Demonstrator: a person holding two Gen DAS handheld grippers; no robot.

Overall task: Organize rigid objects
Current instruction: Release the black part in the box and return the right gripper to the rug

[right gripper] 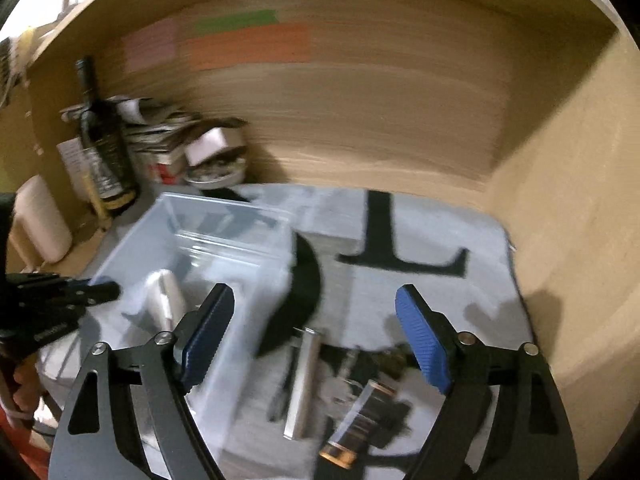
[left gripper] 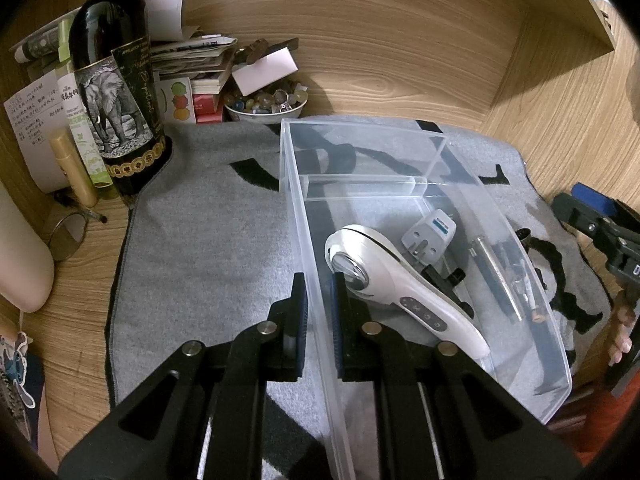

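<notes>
**Left jaws pinch the bin wall while the right jaws hang spread over the loose pile**

The left gripper has its jaws pressed together on the near left wall of the clear plastic bin, one pad outside and one inside, holding the bin steady on the grey mat. Just past the inner pad, at about 2 o'clock, a white handheld device with a round lens lies in the bin's large compartment; beyond it, toward 1 o'clock, sit a grey plug adapter and, along the right wall, a silver pen. The small far compartment looks empty.

The right gripper has its jaws spread wide with nothing between the pads. Its view is blurred. Below the jaws, near 6 o'clock, things not yet sorted lie on the mat: a silver metal bar, a dark piece with copper-coloured ends, and small dark items I cannot identify. The bin's right wall sits at 9 o'clock, under the left pad.

Risks from here, as I judge them: the pile is tight, so closing on one piece could drag or trap a neighbour. The left pad hangs close to the bin wall and could knock it. The thin wall could flex or slip from the left pinch if the bin is bumped
</notes>
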